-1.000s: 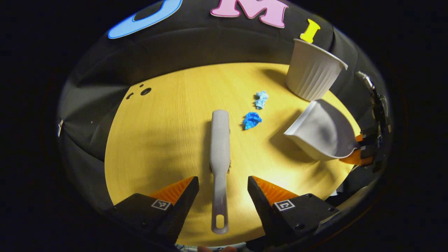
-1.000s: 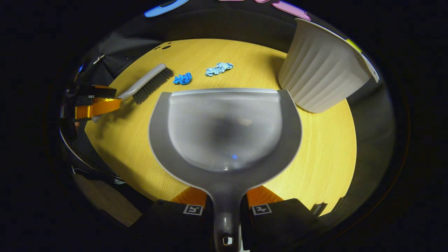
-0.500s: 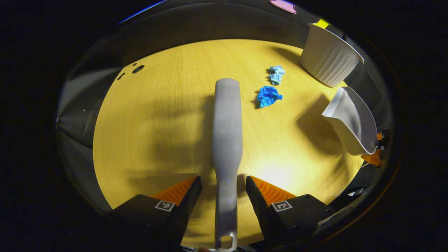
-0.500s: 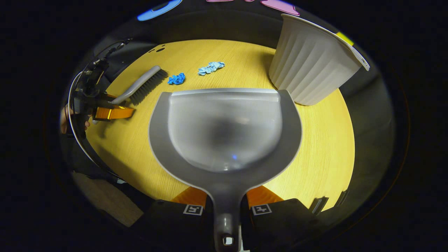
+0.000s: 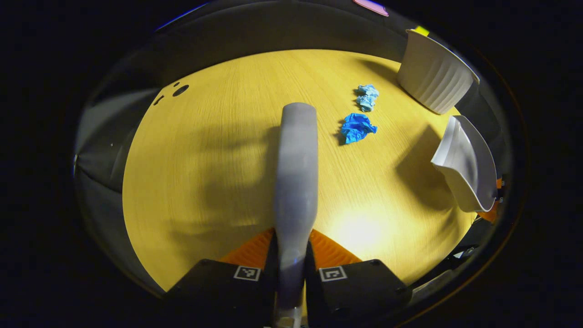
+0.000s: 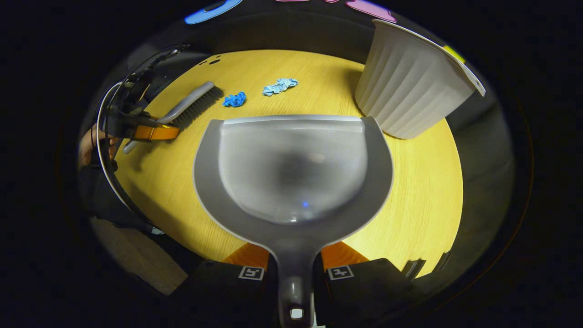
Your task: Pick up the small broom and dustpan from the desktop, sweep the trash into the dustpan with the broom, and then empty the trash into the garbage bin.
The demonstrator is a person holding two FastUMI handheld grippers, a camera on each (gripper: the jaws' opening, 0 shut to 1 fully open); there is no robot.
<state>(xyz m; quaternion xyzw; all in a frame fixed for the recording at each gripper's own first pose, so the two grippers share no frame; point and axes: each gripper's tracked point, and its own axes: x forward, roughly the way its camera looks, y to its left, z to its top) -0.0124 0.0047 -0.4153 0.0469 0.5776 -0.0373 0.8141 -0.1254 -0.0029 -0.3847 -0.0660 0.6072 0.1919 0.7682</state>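
Observation:
My left gripper [image 5: 291, 248] is shut on the handle of the grey broom [image 5: 295, 173], which points away over the round yellow table [image 5: 218, 150]. From the right gripper view that broom [image 6: 191, 106] lies low at the table's left, with the left gripper [image 6: 150, 132] on its handle. My right gripper [image 6: 294, 257] is shut on the handle of the grey dustpan [image 6: 291, 168], held above the table with its mouth facing away. Two crumpled blue scraps [image 5: 357, 127] [image 5: 367, 95] lie right of the broom head. The white ribbed bin [image 6: 410, 91] stands at the far right.
The dustpan [image 5: 464, 168] hangs at the table's right edge in the left gripper view, below the bin [image 5: 435, 75]. Small dark holes [image 5: 180, 90] mark the far left of the tabletop. A hand [image 6: 86, 148] holds the left gripper.
My left gripper moved forward and shut on the broom handle, which earlier lay between its open fingers. The right gripper and dustpan stayed nearly still.

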